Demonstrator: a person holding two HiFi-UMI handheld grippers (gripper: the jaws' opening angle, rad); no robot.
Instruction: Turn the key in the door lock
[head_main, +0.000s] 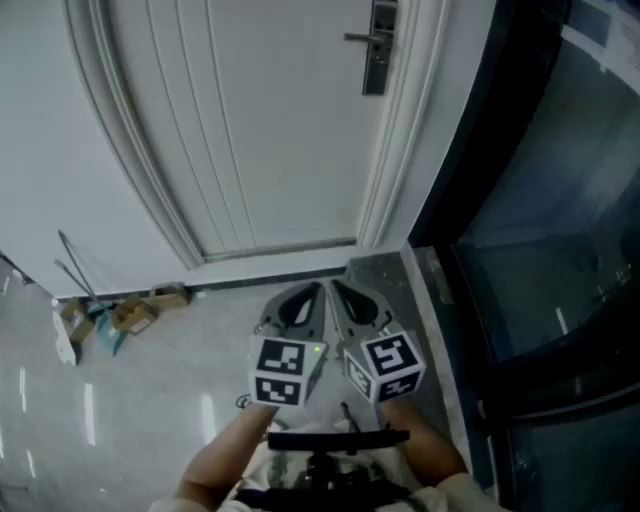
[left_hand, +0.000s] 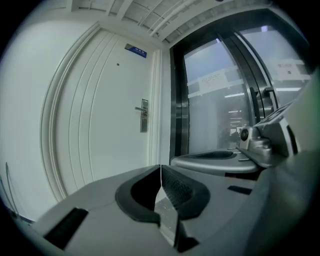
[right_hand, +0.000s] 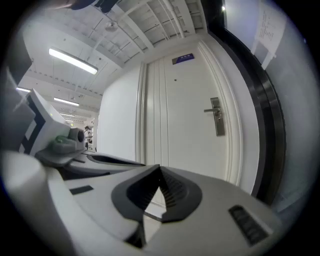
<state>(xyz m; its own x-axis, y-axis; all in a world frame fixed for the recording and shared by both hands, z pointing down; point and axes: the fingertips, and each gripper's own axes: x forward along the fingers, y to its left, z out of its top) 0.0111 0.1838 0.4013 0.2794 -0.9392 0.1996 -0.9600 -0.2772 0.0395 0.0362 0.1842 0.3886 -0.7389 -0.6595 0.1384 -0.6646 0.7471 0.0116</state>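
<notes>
Facing grooved white door (head_main: 250, 120), metal lock (head_main: 378, 55)

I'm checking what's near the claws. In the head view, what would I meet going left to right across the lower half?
Cardboard scraps → left claw → right claw → dark glass wall.

— Floor condition?
— Pale glossy tiles (head_main: 140, 410); cardboard scraps (head_main: 135, 312) lying against the white wall (head_main: 40, 150).
— Right side?
— Dark glass partition (head_main: 540, 200), black-framed; grey stone strip (head_main: 385, 270) at its foot. Strip light (right_hand: 72, 61) lit overhead.
</notes>
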